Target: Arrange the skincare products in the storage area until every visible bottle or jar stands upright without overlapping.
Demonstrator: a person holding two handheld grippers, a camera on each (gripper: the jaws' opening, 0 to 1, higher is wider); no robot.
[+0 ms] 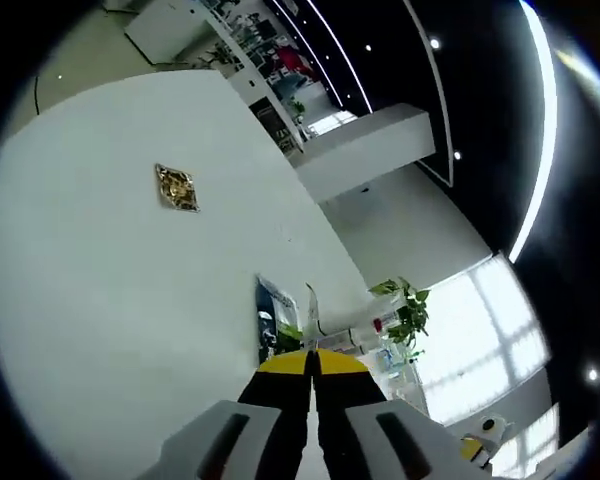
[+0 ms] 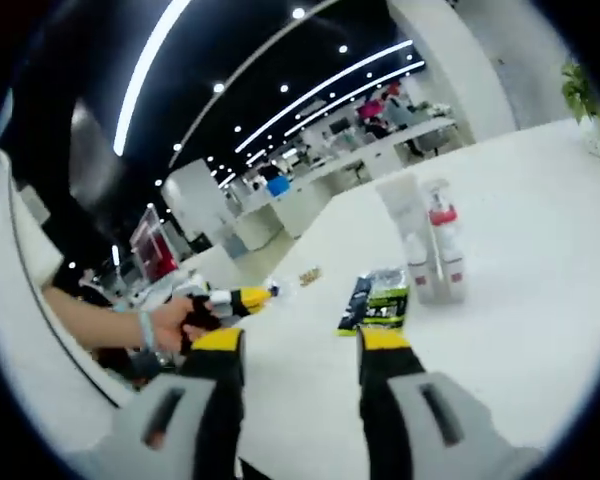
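While two bottles [image 2: 432,250] are seen upright on the white table [image 2: 540,220], a sachet [image 2: 378,298] lies flat, the right gripper [image 2: 300,345] parted, the left gripper [image 1: 311,362] pressed together, so little seems arranged.

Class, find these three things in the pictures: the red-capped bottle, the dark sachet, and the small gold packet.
red-capped bottle [image 2: 442,240], right gripper view, its neck.
dark sachet [image 2: 378,299], right gripper view, its front face.
gold packet [image 1: 176,187], left gripper view, its middle.

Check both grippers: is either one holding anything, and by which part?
Nothing is held. The left gripper has its jaws shut together over the white table, with nothing between them. The right gripper stands open and empty, short of the bottles.
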